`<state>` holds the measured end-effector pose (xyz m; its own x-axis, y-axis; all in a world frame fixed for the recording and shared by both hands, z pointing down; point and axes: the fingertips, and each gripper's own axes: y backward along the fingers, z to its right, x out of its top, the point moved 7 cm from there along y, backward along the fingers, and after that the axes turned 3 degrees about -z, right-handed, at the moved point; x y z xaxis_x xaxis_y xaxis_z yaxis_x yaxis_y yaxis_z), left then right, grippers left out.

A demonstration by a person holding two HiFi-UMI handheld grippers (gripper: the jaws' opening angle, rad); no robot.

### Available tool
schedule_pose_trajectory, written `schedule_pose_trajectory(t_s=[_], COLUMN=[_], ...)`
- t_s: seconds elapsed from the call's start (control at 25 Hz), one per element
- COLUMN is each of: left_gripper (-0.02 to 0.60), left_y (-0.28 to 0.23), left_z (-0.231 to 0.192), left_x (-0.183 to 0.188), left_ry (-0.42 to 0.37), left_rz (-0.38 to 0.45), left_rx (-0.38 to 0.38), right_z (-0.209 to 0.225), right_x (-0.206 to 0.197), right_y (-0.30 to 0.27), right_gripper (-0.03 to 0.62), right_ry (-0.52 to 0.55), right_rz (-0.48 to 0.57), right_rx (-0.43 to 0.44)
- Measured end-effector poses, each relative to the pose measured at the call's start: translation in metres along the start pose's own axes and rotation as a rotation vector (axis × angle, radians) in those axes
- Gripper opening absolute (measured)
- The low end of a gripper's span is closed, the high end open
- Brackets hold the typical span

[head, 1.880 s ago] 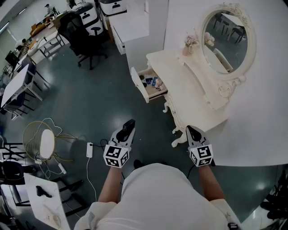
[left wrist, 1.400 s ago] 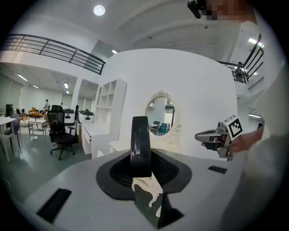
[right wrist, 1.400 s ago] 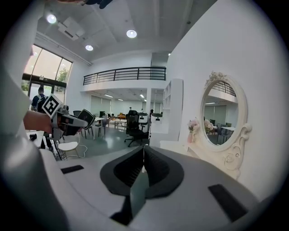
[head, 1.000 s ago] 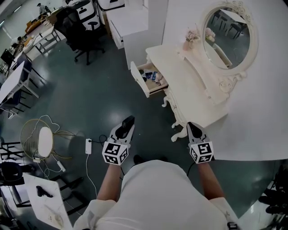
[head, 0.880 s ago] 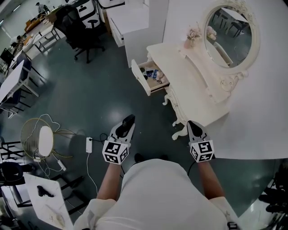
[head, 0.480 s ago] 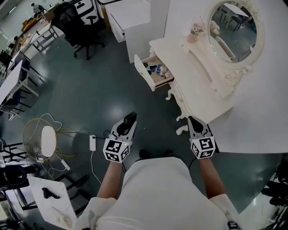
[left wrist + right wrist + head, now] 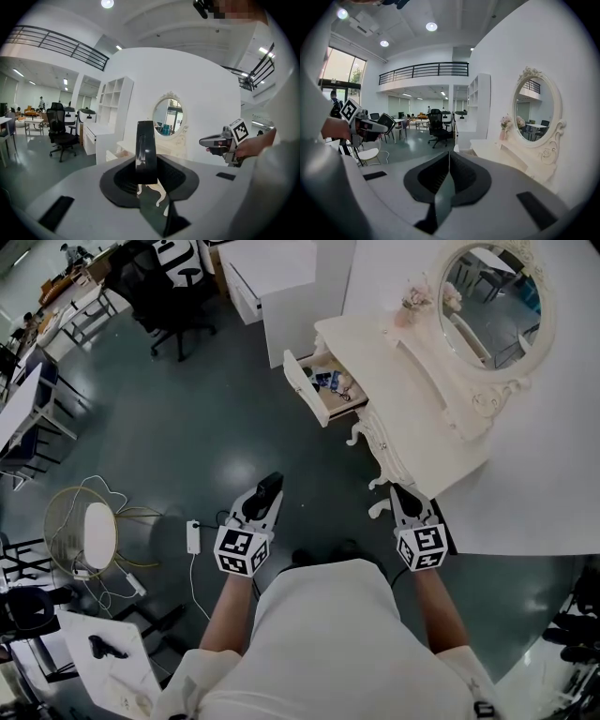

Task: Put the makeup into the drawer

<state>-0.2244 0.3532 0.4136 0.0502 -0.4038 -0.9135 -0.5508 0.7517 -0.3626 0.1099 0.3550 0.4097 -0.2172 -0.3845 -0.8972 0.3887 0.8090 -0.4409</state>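
Black-and-white square markers on each tool's cube are the only printed patterns visible. The left gripper (image 7: 265, 498) pinches a slim black makeup case (image 7: 271, 484), which its own view shows standing upright between the jaws (image 7: 146, 152). The right gripper (image 7: 405, 499) is empty, its jaws pressed together in a single line (image 7: 447, 173). Both forearms reach forward side by side, with the tools tilted slightly down over the dark floor, well apart from the white dressing table (image 7: 412, 399). Only the head view looks into the open drawer (image 7: 306, 395), which holds small items. Only the right gripper view shows the upstairs railing (image 7: 424, 70), beside the oval mirror (image 7: 533, 112).
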Motion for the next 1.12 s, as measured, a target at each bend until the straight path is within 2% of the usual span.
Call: schedule_pose_trajectory(t_s=[0.56,1.12], left_gripper=[0.101,0.101], left_y=[-0.023,-0.097], left_z=[-0.015,-0.028], left_x=[0.005,0.041], left_ry=[0.028,0.031], left_rz=[-0.005,-0.014], left_rx=[0.048,0.097], right_z=[0.018,0.084], right_x=[0.008,0.030], right_y=[-0.045,-0.119], right_gripper=[0.029,0.029], right_ry=[0.017,0.020], right_rz=[-0.039,-0.050], right_rx=[0.065,0.129])
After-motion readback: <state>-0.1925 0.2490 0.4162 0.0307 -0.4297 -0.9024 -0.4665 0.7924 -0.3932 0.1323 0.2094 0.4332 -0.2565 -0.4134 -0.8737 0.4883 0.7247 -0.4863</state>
